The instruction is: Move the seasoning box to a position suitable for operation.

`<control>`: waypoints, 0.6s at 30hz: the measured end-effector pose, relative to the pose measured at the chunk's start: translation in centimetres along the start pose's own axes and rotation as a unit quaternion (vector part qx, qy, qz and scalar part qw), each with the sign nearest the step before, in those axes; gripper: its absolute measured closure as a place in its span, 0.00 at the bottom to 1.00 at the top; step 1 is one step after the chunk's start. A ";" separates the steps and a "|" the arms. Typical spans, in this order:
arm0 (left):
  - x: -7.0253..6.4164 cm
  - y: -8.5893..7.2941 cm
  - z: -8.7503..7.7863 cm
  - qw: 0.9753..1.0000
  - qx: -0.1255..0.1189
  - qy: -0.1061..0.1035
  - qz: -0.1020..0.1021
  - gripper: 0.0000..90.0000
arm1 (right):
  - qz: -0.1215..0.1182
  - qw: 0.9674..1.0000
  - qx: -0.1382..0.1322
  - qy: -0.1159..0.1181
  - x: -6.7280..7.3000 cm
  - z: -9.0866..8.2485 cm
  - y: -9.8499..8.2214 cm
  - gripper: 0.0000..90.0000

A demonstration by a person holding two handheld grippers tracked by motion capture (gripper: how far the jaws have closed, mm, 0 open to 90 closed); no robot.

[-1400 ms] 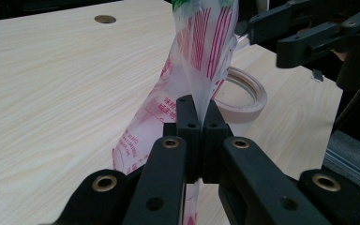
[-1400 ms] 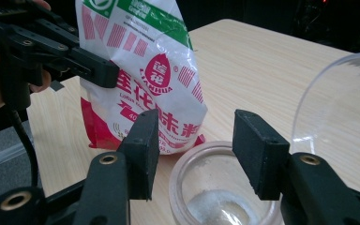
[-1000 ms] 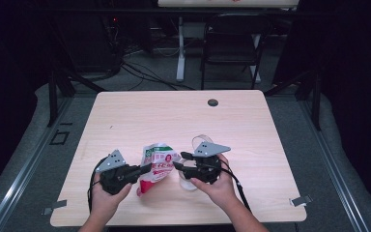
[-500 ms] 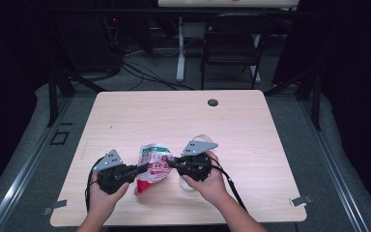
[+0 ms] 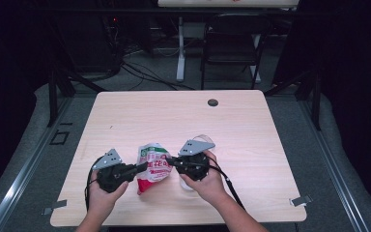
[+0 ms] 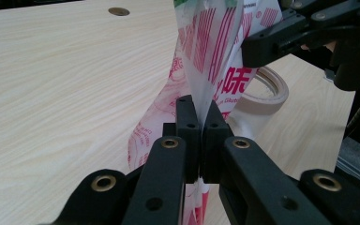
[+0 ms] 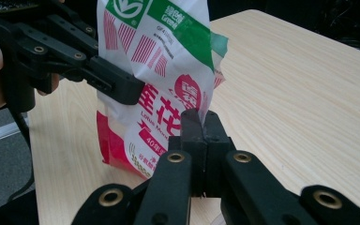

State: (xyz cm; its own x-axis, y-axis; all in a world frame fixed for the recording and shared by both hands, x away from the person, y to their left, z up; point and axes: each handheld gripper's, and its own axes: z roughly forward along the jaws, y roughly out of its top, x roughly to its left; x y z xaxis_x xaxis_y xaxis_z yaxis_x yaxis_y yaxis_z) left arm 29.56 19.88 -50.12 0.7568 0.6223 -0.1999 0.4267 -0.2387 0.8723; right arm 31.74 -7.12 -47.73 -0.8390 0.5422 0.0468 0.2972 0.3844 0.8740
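Counter (image 5: 270, 145): bare wood. Bag (image 5: 153, 166) held above it between both grippers. Left gripper (image 6: 199, 123) fingers pinch bag edge; right gripper (image 7: 200, 126) fingers, just closing, pinch opposite edge. Risk: thin film slips or tears under uneven pull. Tape roll (image 6: 267, 86) behind may be knocked.

Black left gripper (image 5: 142, 167), right gripper (image 5: 170, 161); grey triangular plates, brass-ringed screws.

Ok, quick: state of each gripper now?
Left gripper: shut on the snack bag.
Right gripper: jaws just closed, shut on the same bag's other edge.
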 end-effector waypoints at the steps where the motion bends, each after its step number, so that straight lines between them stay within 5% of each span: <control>1: -0.1 -0.1 0.1 1.000 -0.001 -0.002 -0.001 0.99 | -0.001 1.000 0.001 -0.001 0.0 -0.1 0.0 1.00; 10: -0.4 -0.9 0.9 1.000 0.011 0.000 0.000 0.95 | -0.009 1.000 0.004 -0.014 0.1 -0.2 -0.3 1.00; 18: -0.7 -1.5 1.6 1.000 0.011 0.020 -0.005 0.75 | -0.007 1.000 -0.001 -0.013 0.3 -0.4 -0.8 1.00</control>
State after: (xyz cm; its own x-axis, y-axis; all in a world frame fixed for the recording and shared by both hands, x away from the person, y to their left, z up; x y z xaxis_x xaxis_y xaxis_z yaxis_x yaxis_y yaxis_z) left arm 29.20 18.63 -52.05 0.7324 0.6540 -0.1895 0.4449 -0.2490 0.8602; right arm 31.06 -7.62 -48.21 -0.8307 0.5563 0.0229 0.2856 0.3905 0.8752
